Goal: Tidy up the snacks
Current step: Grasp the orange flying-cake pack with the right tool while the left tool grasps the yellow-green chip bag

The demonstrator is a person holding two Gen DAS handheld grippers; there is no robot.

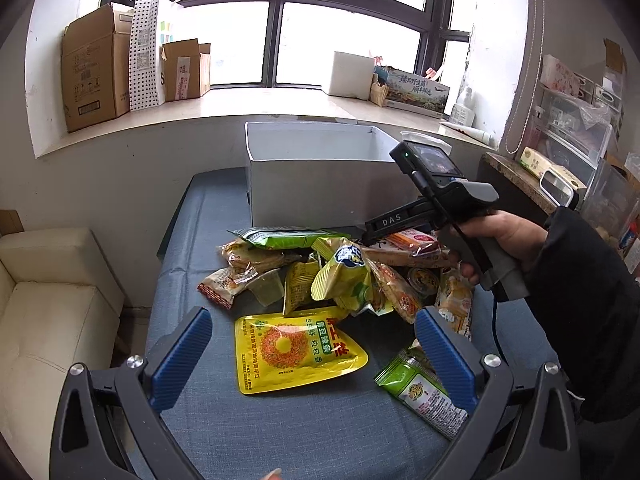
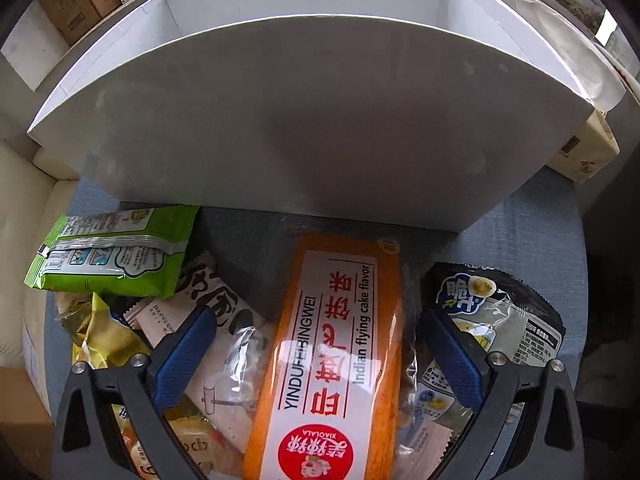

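Note:
A heap of snack packets [image 1: 340, 276] lies on a blue-grey cloth table [image 1: 208, 272] in front of an open white box [image 1: 320, 176]. My left gripper [image 1: 314, 354] is open above a flat yellow packet [image 1: 296, 350], and nothing is held between its blue pads. A hand holds my right gripper [image 1: 370, 238] over the far side of the heap. In the right wrist view that gripper [image 2: 316, 358] is open and straddles an orange flying-cake packet [image 2: 340, 352], with both pads apart from it. The white box [image 2: 320, 128] stands right behind.
A green packet [image 1: 420, 392] lies by my left gripper's right finger. A green bag [image 2: 116, 250] and a black bag [image 2: 500, 320] flank the orange packet. A cream sofa [image 1: 52, 312] stands left of the table, shelves [image 1: 576, 140] at right, cardboard boxes [image 1: 96, 68] on the windowsill.

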